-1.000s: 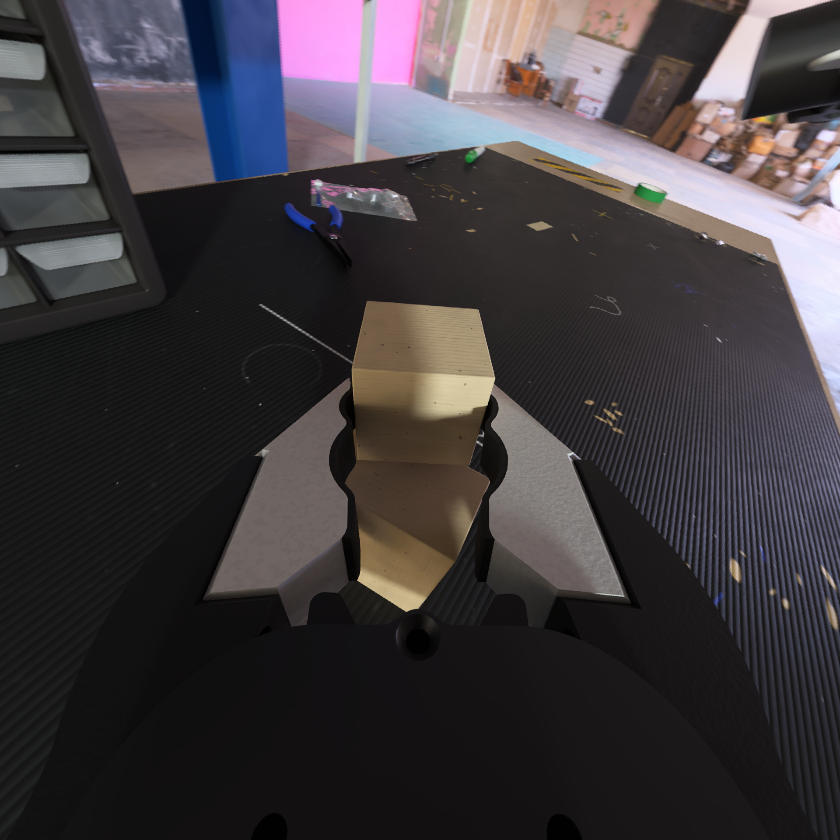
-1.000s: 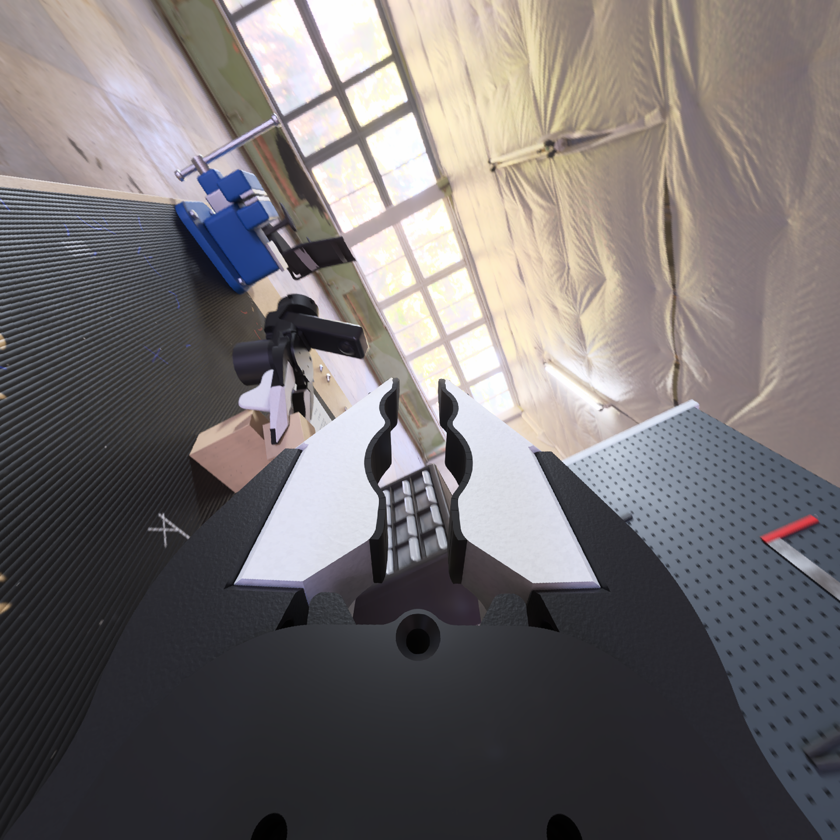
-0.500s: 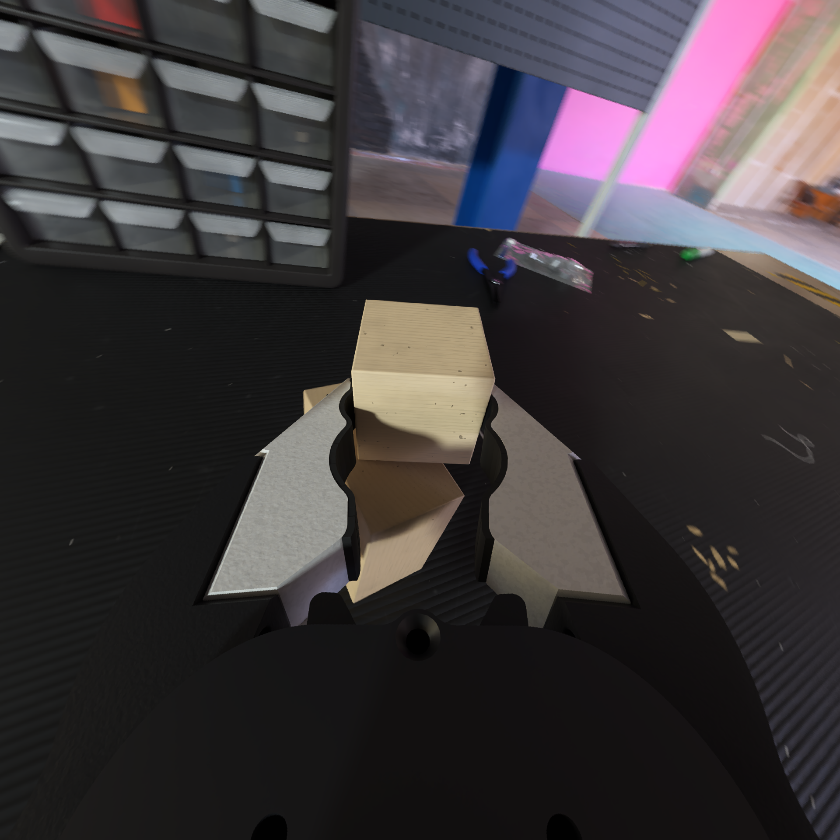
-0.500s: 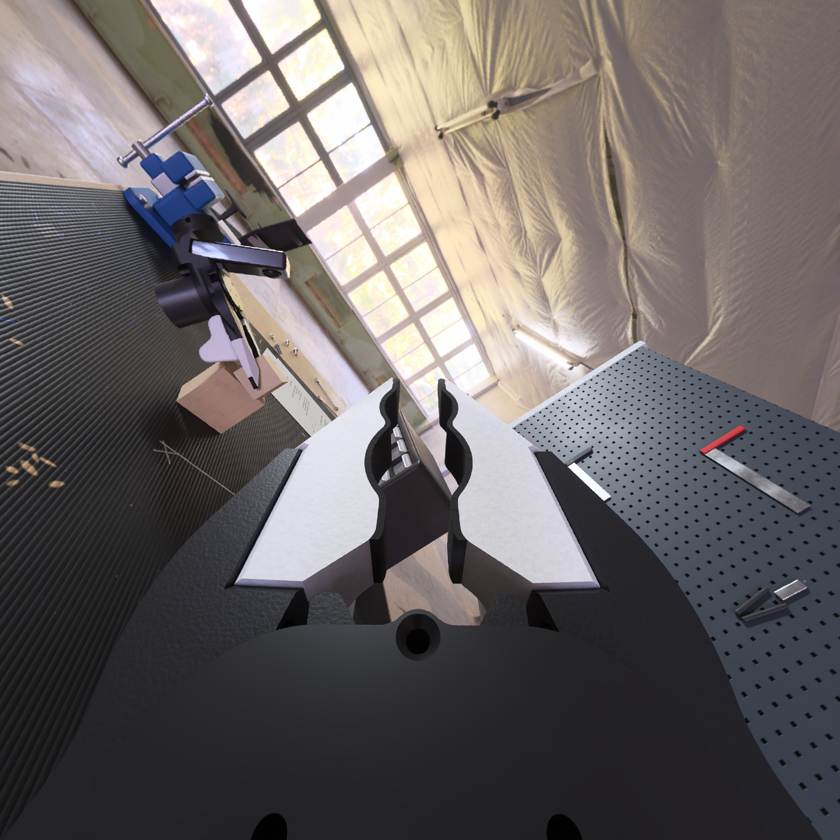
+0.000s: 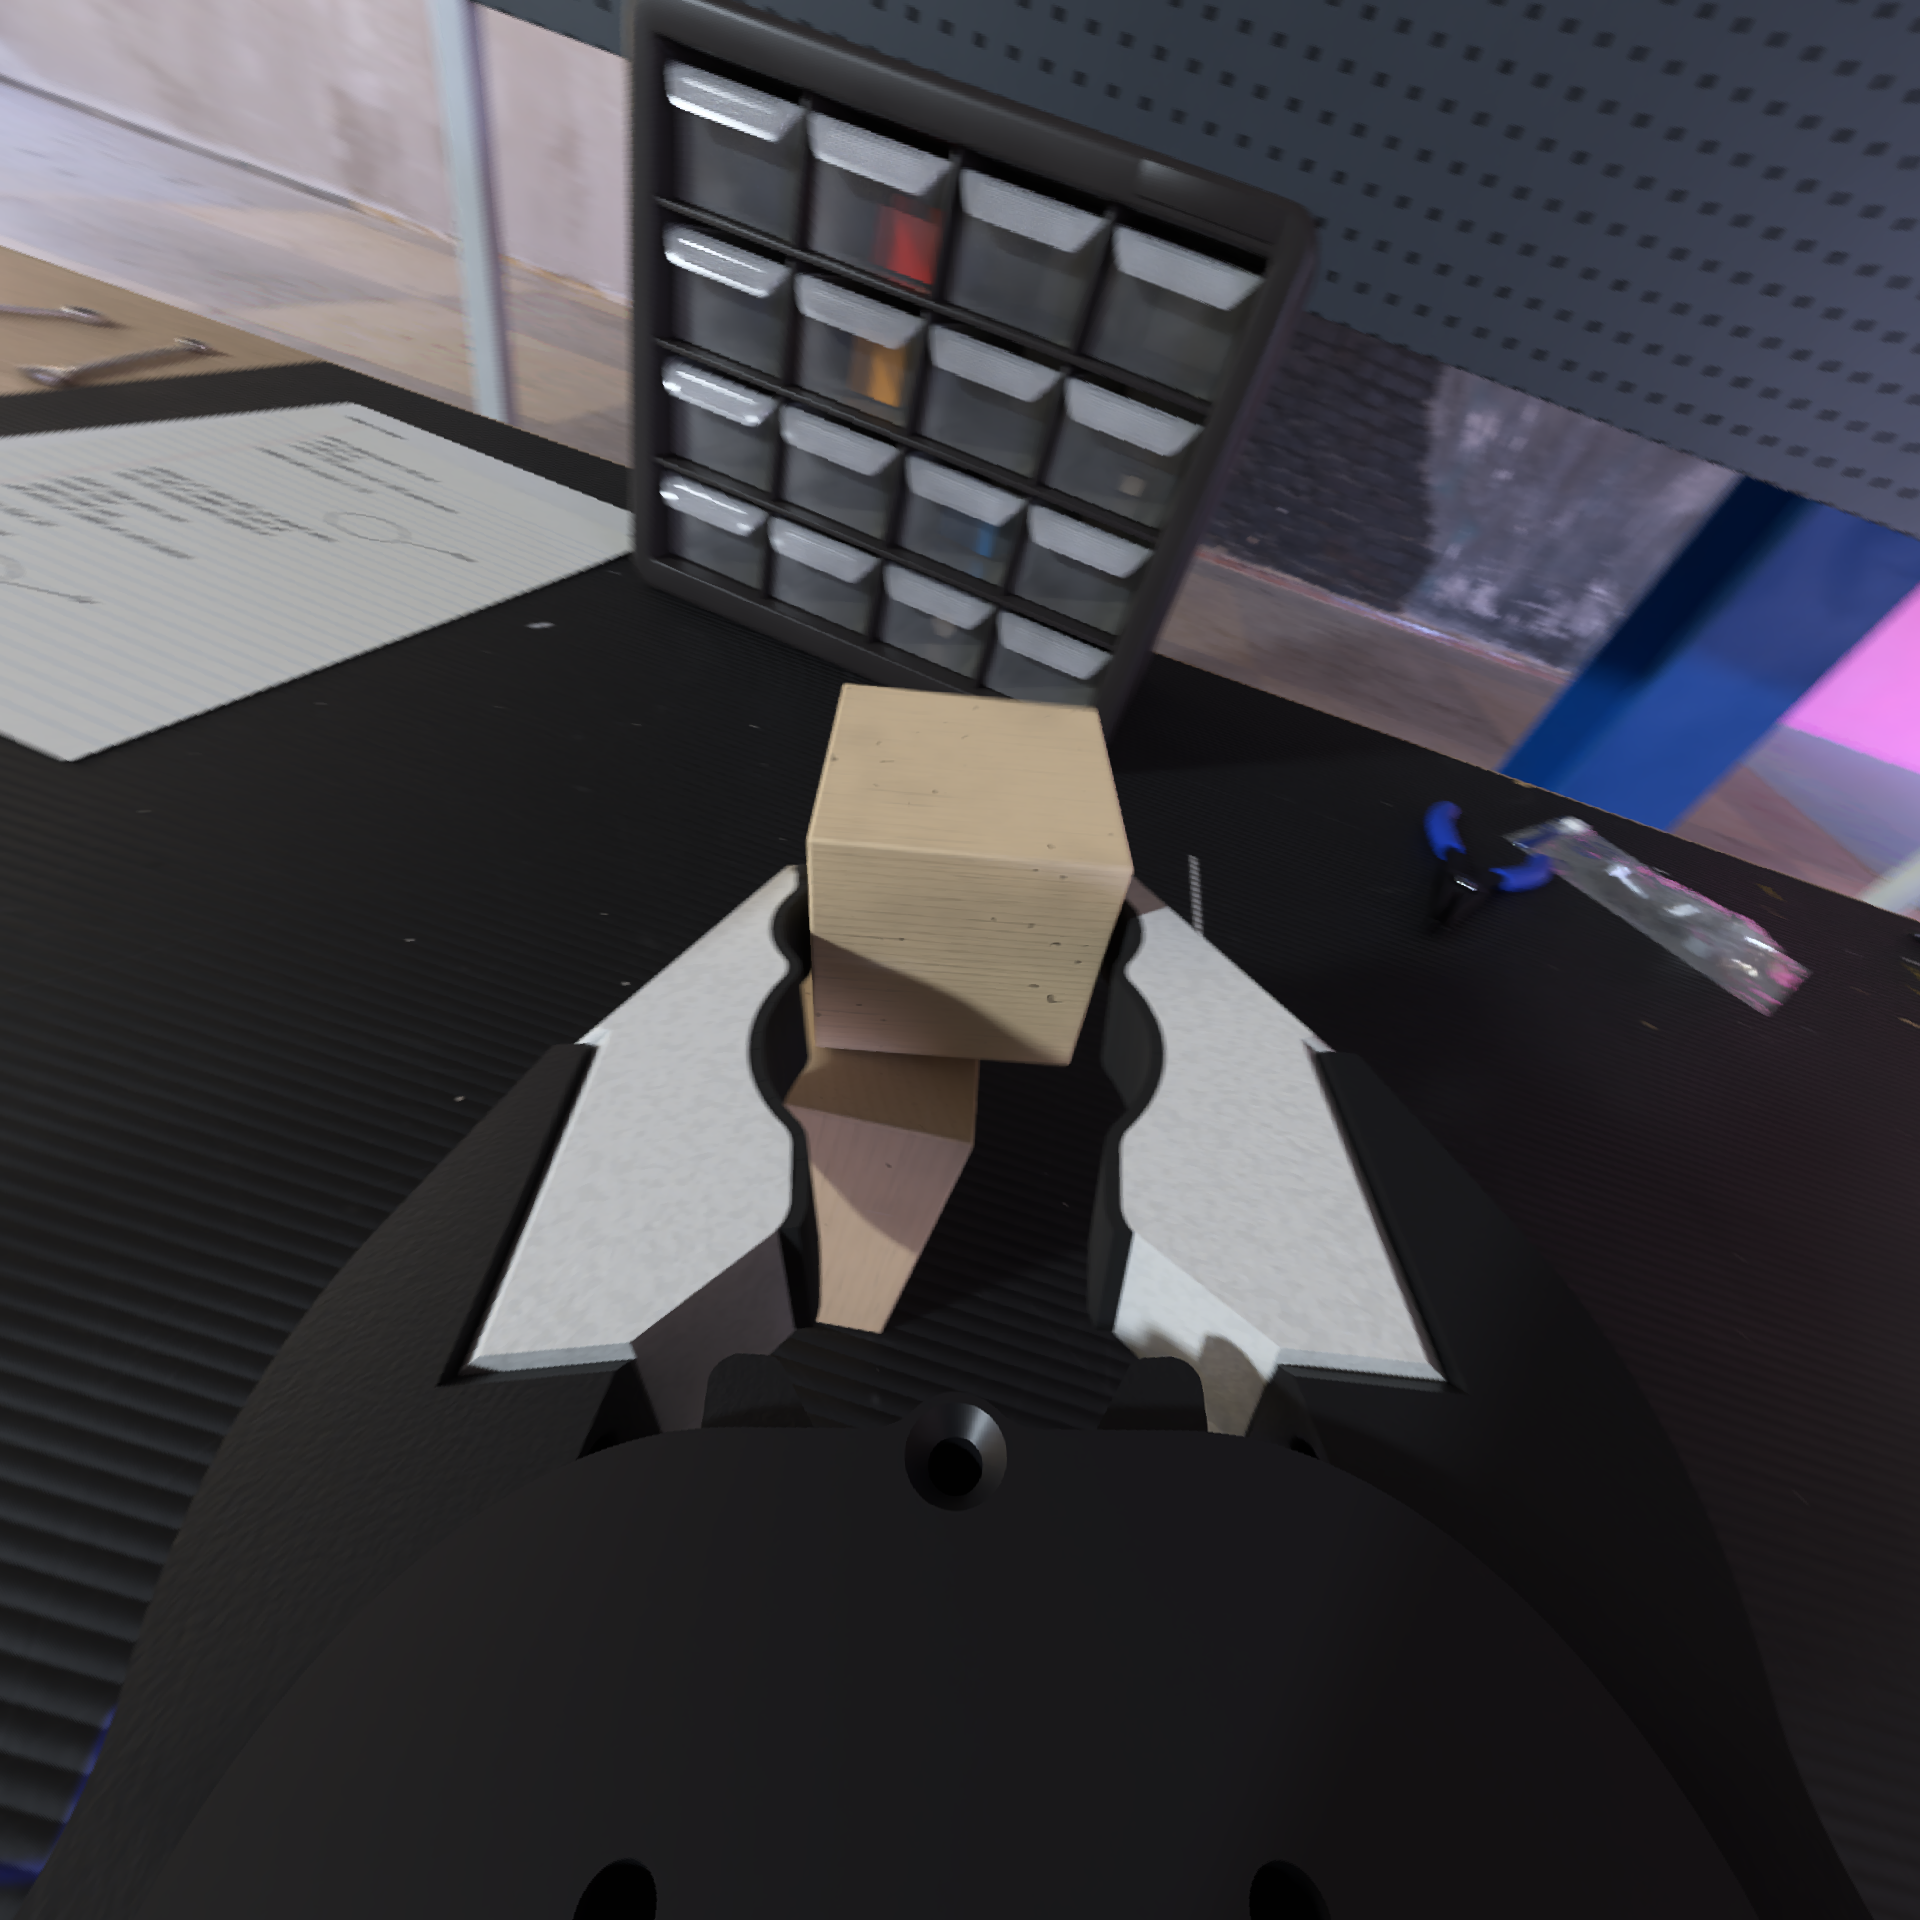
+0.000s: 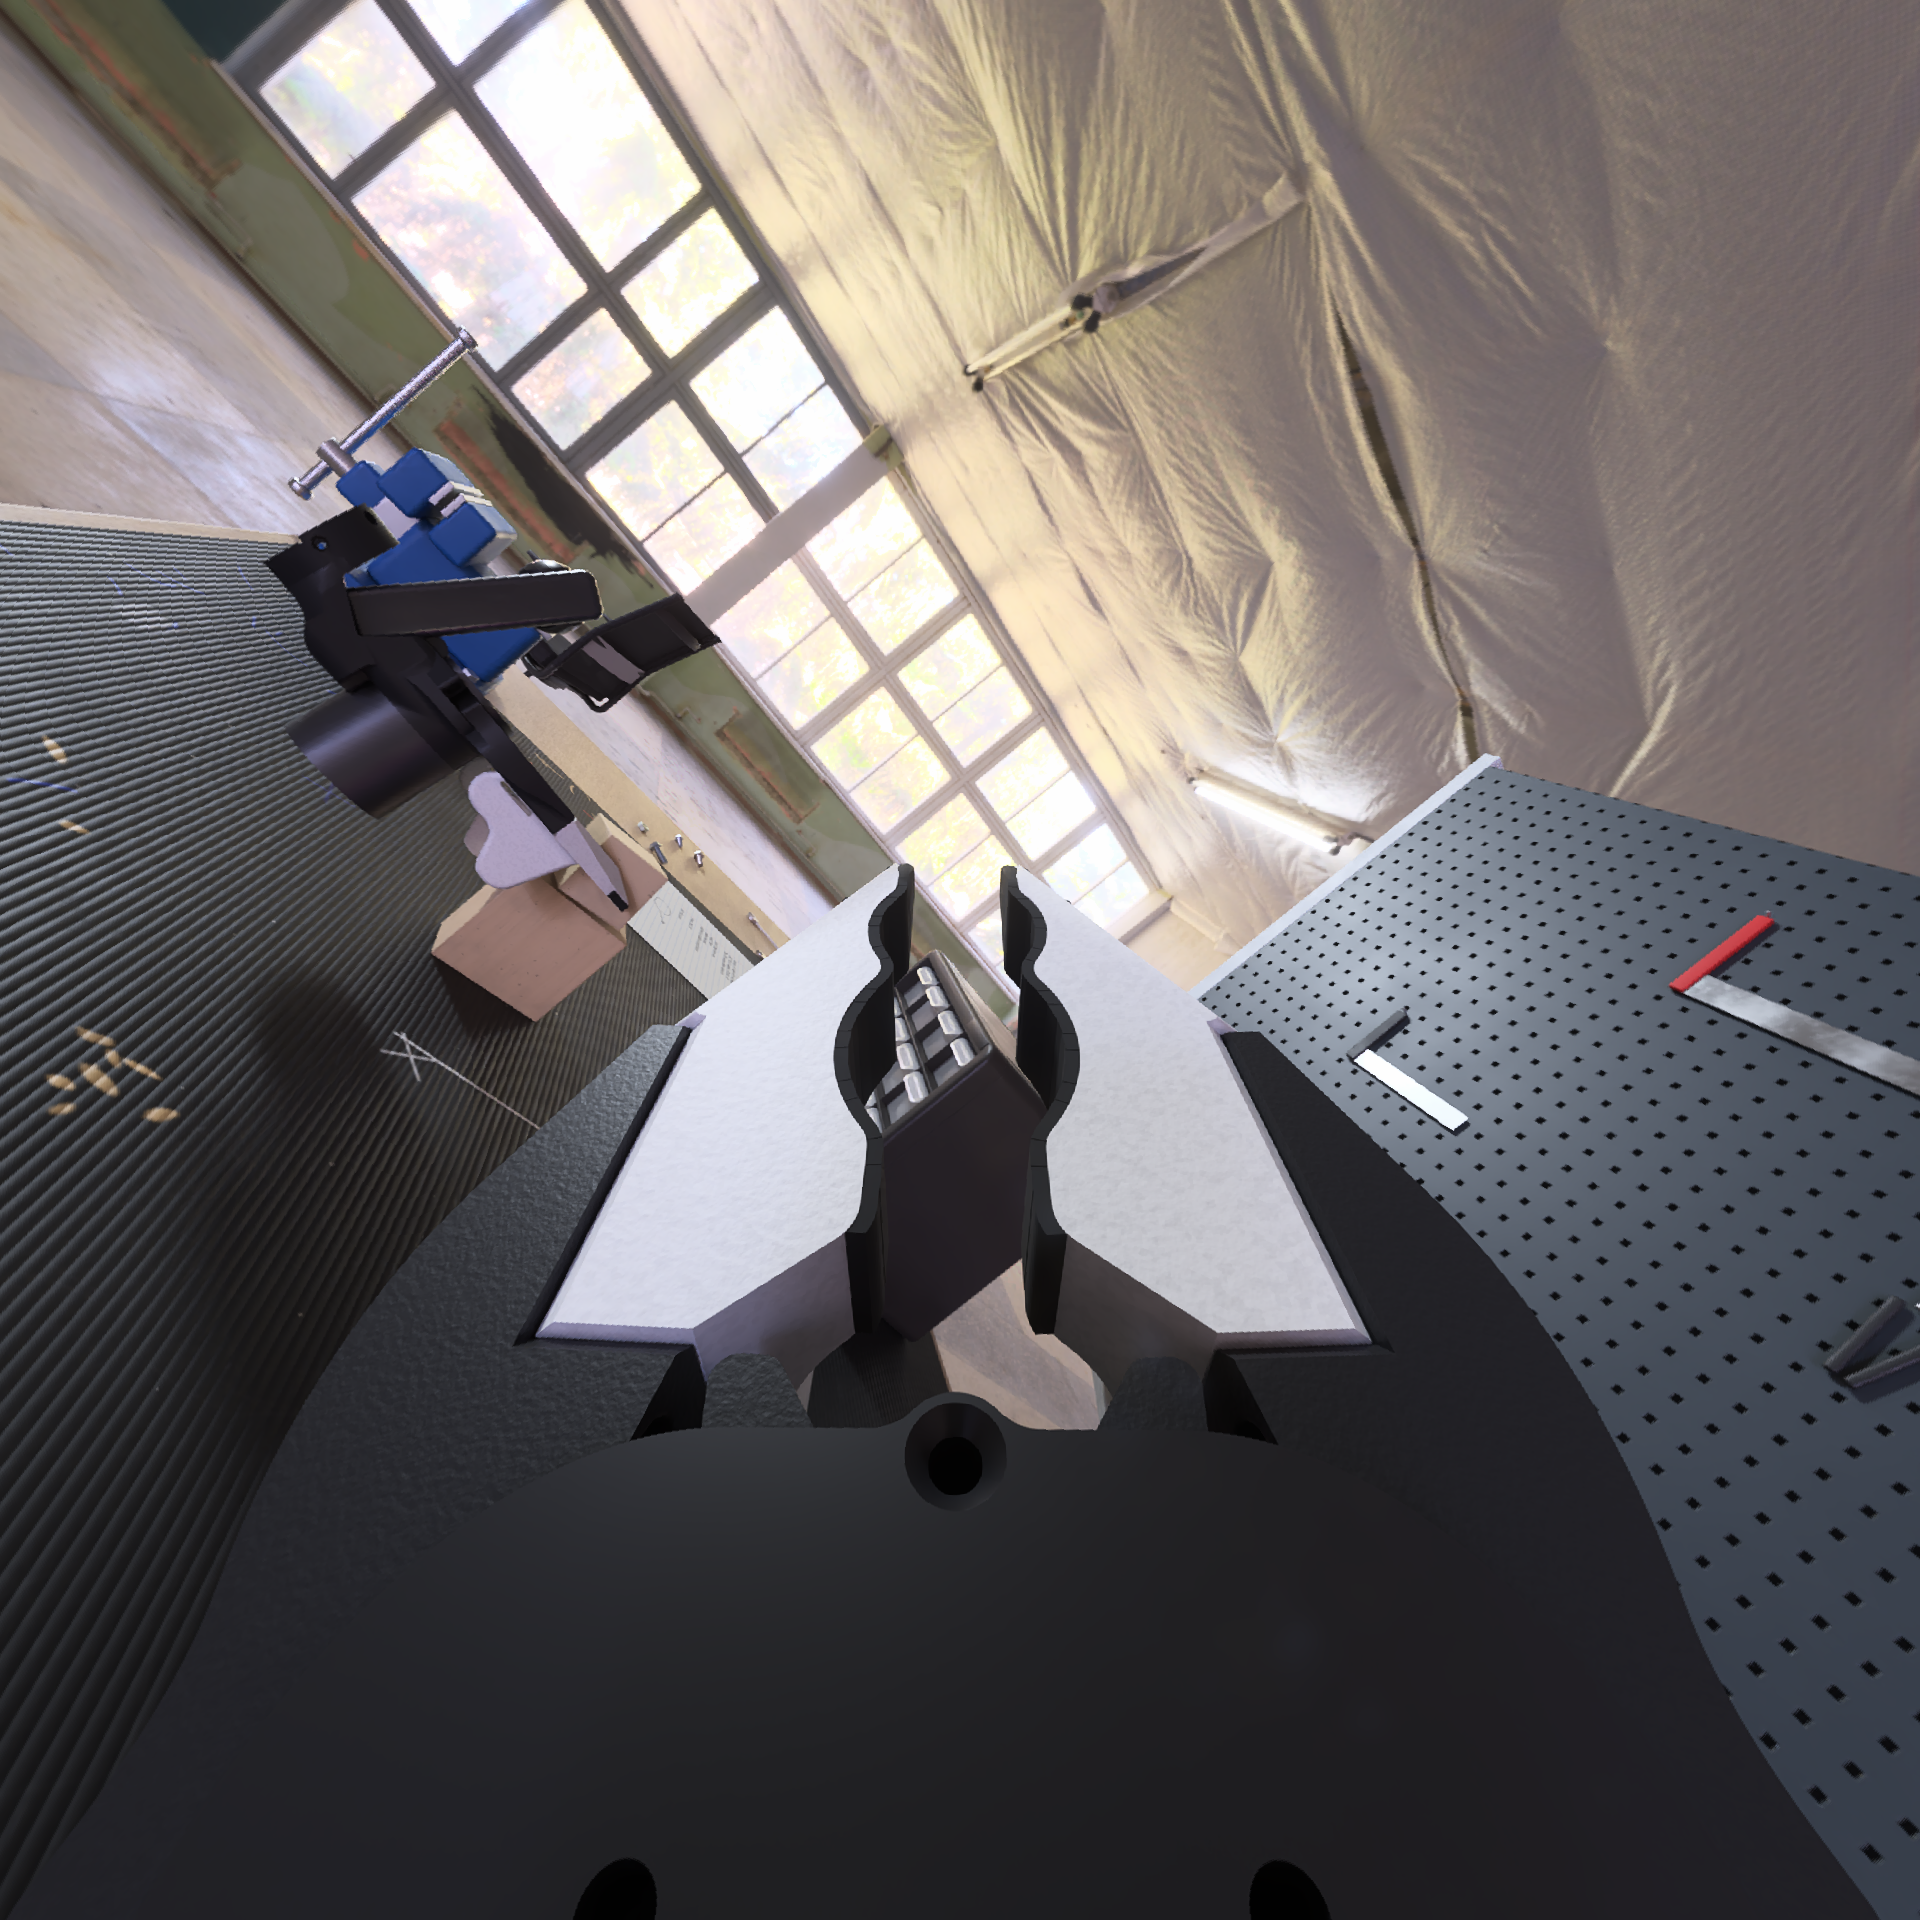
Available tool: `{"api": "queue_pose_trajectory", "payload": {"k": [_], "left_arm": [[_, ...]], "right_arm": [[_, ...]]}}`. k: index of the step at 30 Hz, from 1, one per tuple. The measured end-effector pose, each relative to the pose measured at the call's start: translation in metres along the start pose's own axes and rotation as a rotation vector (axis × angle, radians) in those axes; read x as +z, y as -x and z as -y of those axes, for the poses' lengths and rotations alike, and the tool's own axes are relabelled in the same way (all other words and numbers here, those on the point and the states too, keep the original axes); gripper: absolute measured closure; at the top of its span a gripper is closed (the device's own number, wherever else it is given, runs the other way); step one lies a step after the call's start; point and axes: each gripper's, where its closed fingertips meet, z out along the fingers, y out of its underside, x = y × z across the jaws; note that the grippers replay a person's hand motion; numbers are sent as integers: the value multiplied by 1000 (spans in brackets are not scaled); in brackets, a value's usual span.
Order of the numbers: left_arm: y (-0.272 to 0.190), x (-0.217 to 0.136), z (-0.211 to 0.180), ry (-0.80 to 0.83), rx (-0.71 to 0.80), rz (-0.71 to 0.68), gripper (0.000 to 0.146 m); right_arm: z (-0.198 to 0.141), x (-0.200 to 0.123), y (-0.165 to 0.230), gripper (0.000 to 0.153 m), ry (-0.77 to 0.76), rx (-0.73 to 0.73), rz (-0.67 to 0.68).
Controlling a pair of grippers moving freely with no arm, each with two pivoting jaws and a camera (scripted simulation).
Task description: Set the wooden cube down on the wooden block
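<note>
My left gripper (image 5: 964, 902) is shut on the pale wooden cube (image 5: 961, 831), one finger on each side of it. The wooden block (image 5: 883, 1195) lies on the black mat directly beneath the cube, turned at an angle to it. I cannot tell whether cube and block touch. In the right wrist view the left gripper (image 6: 571, 868) stands over the block (image 6: 530, 956) at the left, with a corner of the cube (image 6: 636, 868) showing. My right gripper (image 6: 954, 904) is shut and empty, raised off the table and pointing up towards the windows.
A black drawer cabinet (image 5: 935, 416) stands just behind the cube. A white sheet of paper (image 5: 239, 561) lies to the left, blue-handled pliers (image 5: 1475, 868) and a plastic bag (image 5: 1662, 914) to the right. A blue vise (image 6: 436, 540) stands behind the left gripper. A pegboard (image 6: 1558, 1143) with tools is on the right.
My left gripper has swung left with the cube, so the drawer cabinet now faces it. The block stays beneath the cube. The right view has shifted and the left gripper looks nearer.
</note>
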Motion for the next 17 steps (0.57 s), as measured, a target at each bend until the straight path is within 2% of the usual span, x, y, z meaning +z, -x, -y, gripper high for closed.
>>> {"api": "queue_pose_trajectory", "payload": {"k": [2, 3, 6, 10, 13, 17], "left_arm": [[-4, -6, 1, 22, 8, -73, 71], [-4, -13, 6, 18, 24, -112, 70], [14, -36, 24, -10, 100, -228, 75], [70, -55, 38, 110, 80, -411, 76], [126, -61, 46, 201, 95, -530, 80], [192, -63, 54, 239, 173, -675, 81]], "right_arm": [[-2, 9, 5, 136, 4, 12, 4], [-3, 14, 8, 136, 11, 19, 6], [-7, 34, 19, 136, 44, 31, 4], [-8, 75, 44, 136, 101, 45, -15], [-3, 121, 68, 136, 142, 35, -48], [4, 196, 106, 136, 203, -9, -124]]}}
